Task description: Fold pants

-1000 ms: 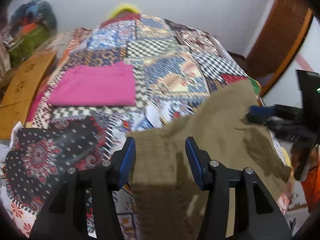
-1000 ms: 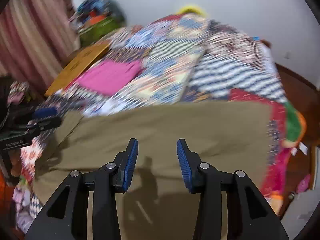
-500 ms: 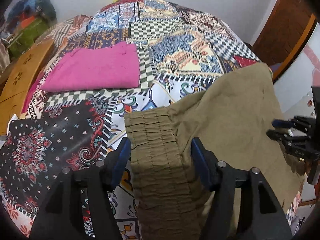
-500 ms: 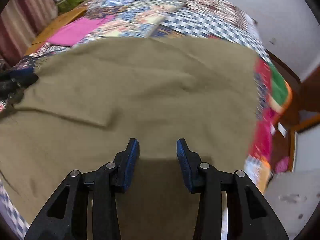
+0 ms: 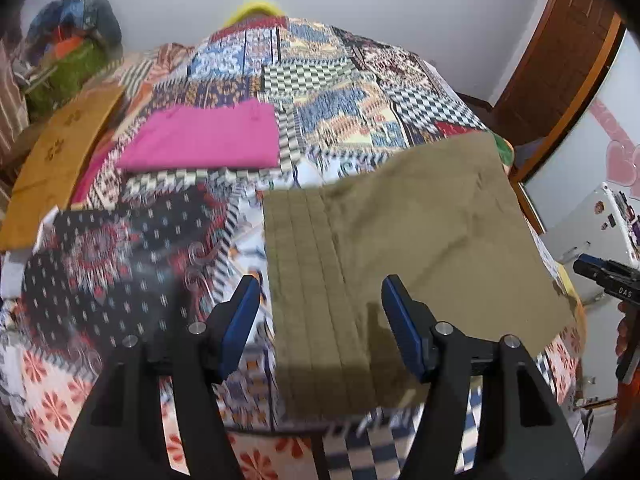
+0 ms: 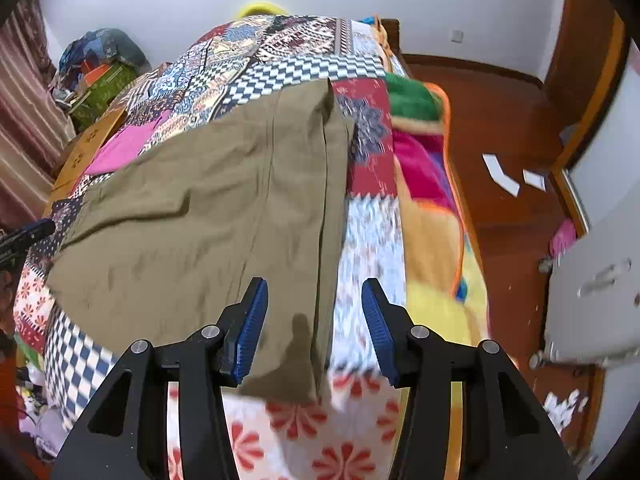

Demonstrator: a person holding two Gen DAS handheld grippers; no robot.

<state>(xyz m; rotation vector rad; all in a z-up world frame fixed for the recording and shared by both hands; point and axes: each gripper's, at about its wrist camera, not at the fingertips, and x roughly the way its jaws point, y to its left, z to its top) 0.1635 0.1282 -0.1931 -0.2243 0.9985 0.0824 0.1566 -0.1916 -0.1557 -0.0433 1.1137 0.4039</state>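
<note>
With both grippers, left (image 5: 320, 320) and right (image 6: 312, 328), spread and holding nothing, the loosely folded pants (image 5: 420, 240) could slump open on the bed (image 5: 120, 280).

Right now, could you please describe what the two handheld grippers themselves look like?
Both the left gripper and right gripper share one design: matte black angular plastic arms with triangular cut-outs, round silver bolt heads at the joints, and ribbed blue pads lining the fingers. No cables show.
</note>
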